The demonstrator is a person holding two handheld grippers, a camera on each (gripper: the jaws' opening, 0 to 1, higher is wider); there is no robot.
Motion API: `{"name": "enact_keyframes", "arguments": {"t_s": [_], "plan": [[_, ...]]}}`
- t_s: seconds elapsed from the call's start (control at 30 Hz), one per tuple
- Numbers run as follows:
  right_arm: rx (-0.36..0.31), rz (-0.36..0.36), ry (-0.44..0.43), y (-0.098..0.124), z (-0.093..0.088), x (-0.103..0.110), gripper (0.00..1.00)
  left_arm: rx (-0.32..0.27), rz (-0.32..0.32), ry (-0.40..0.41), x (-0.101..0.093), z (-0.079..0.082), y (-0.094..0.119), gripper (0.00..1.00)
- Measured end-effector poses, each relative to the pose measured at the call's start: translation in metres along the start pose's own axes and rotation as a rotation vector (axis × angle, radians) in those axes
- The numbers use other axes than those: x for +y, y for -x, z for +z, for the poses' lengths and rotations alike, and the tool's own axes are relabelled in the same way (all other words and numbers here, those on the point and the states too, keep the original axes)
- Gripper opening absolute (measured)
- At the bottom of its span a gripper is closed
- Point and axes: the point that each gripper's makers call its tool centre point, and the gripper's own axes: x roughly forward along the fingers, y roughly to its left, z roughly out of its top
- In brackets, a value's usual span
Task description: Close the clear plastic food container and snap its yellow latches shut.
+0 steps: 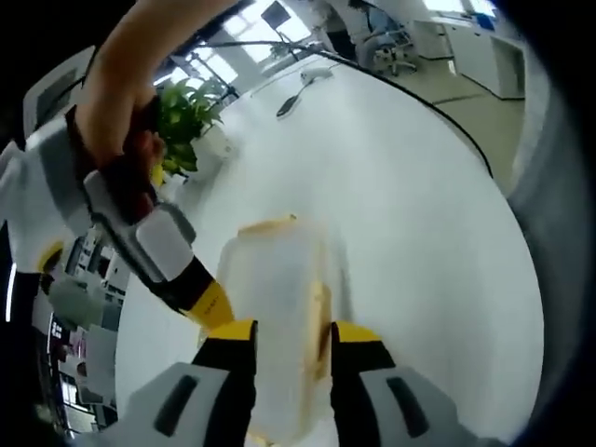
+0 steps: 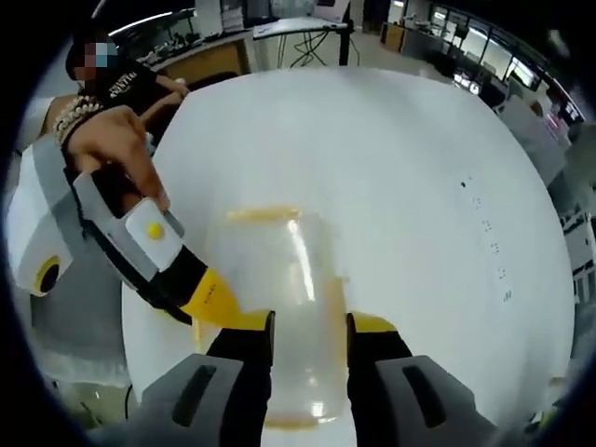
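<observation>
Both hand-held grippers apparently pinching clear container on white table.

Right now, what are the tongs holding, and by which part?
Both tongs appear to grip the container, each straddling an edge; firm contact cannot be confirmed.

The blurred container perhaps hides its latches behind the tongs.

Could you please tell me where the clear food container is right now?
The container sits on the white table, between the right gripper's jaws, with the left gripper at its side.
</observation>
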Motion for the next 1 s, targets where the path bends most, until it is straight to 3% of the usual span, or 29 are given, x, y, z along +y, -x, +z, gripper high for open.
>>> {"name": "enact_keyframes", "arguments": {"t_s": [0.37, 0.53, 0.67, 0.8, 0.9, 1.0], "plan": [[-0.093, -0.111, -0.035, 0.002, 0.001, 0.006, 0.20, 0.022, -0.014, 0.013, 0.001, -0.001, 0.000, 0.25], [-0.132, -0.192, -0.028, 0.004, 0.005, 0.001, 0.26, 0.045, -0.022, 0.013, 0.001, -0.001, 0.001, 0.25], [-0.155, -0.289, -0.060, 0.011, 0.002, -0.011, 0.38, 0.019, -0.044, 0.049, 0.000, -0.001, 0.003, 0.27], [-0.248, -0.334, -0.117, 0.024, -0.001, -0.012, 0.38, 0.035, -0.045, 0.109, 0.000, -0.006, 0.011, 0.29], [-0.299, -0.369, -0.150, 0.033, -0.010, -0.011, 0.39, -0.027, -0.003, 0.138, 0.003, -0.004, 0.018, 0.39], [-0.330, -0.380, -0.177, 0.038, -0.020, -0.008, 0.42, -0.086, 0.061, 0.222, 0.012, -0.004, 0.026, 0.61]]}}
